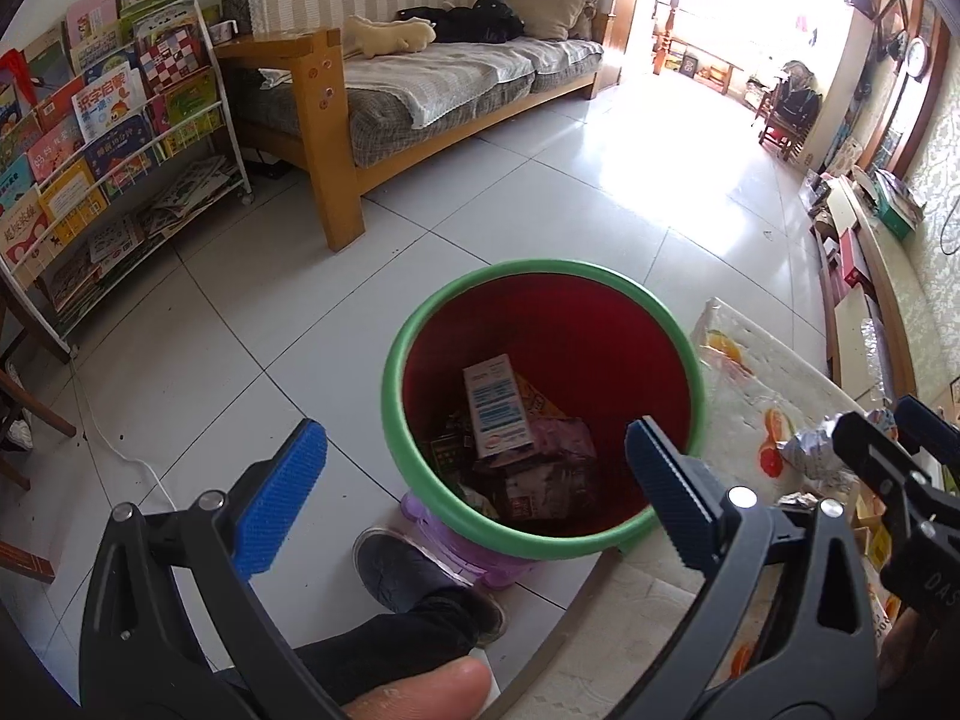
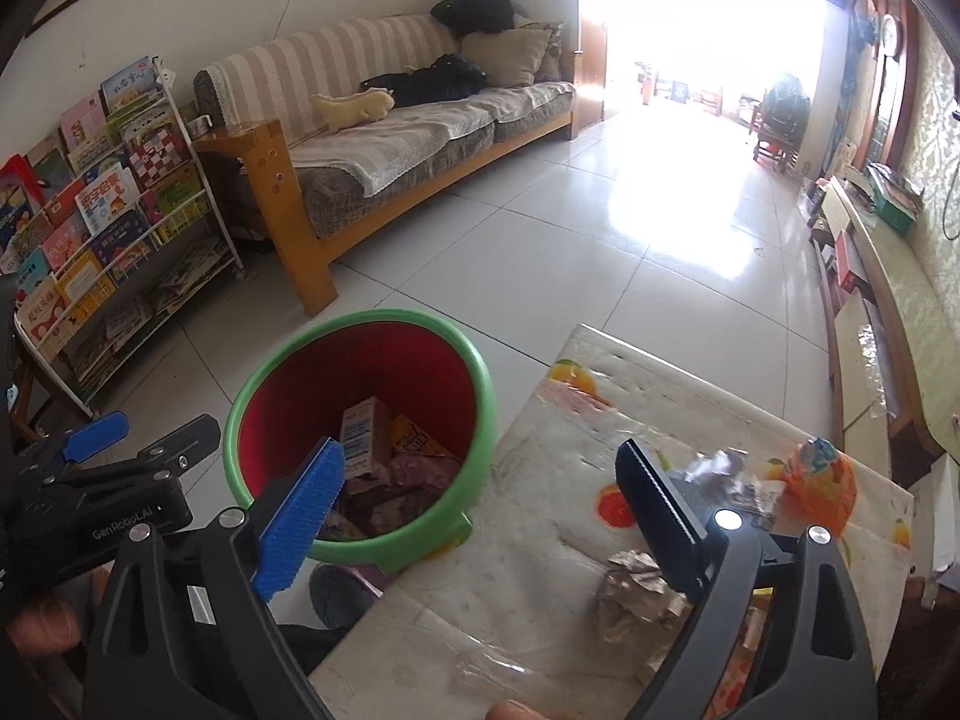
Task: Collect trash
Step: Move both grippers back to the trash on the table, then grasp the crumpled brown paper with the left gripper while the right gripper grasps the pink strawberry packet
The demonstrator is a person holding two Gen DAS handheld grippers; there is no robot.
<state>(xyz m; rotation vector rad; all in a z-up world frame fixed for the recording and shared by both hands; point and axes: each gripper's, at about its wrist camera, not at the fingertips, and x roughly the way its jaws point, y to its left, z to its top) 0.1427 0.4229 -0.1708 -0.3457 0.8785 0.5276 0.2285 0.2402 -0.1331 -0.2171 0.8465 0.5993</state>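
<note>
Hovering over the bin (image 1: 543, 414), the left gripper (image 1: 474, 471) is held wide apart with nothing between its pads. The right gripper (image 2: 480, 498) is likewise spread wide and empty, poised above the near edge of the table (image 2: 540, 480), just beside the bin.

Close below, a shoe (image 1: 414, 576) of the person is seen on the floor next to the bin's base.

Several pieces of trash are already lodged inside the bin: a small white-and-blue box (image 1: 498, 414) stands on top of dark wrappers (image 1: 540, 480), and a yellow packet (image 2: 414, 435) is tucked behind it. That part of the job is judged done.

On the table, more remains to be picked up. A crumpled brown paper wad (image 2: 630, 600) lies nearest the right gripper, partly hidden by its dark finger. Beyond it a crushed silver foil (image 2: 720, 468) is seen, and just beside that an orange wrapper (image 2: 822, 474). Other scraps at the lower right edge are too hidden to be named.

The task is thus judged partly complete, with at least three pieces left on the table. The brown wad looks the likeliest next target, being closest.

Farther off, a sofa (image 1: 420, 78) and a book rack (image 1: 108, 138) are set against the wall.
</note>
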